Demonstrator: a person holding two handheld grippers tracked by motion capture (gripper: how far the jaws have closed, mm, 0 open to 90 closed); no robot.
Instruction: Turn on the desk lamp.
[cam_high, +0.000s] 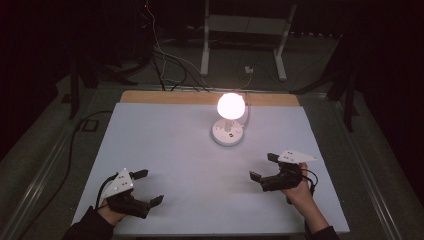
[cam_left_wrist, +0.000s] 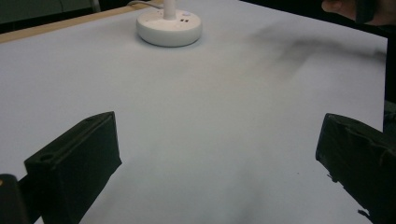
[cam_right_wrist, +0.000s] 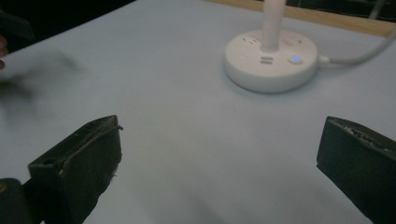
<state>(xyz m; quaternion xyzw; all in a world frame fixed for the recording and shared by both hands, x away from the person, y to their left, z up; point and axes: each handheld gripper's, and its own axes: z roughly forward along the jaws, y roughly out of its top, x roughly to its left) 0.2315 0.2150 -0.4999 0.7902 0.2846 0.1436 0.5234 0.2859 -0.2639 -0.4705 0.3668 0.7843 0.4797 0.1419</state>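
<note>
Small white table lamp with a glowing round bulb (cam_high: 231, 105) and a round white base (cam_high: 228, 133) stood lit at the far middle of the white-covered table (cam_high: 165, 145). Left gripper (cam_high: 148, 186) sat near left, jaws spread wide, nothing between them. Right gripper (cam_high: 264, 166) sat near right, jaws spread wide, empty. Both well apart from the lamp, one on each side.

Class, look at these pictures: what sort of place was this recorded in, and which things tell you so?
Probably a lab or recording room, not a home. A white table bears a lit lamp, loose cables trail over the dark floor behind it, and a bare white frame stands beyond.
</note>
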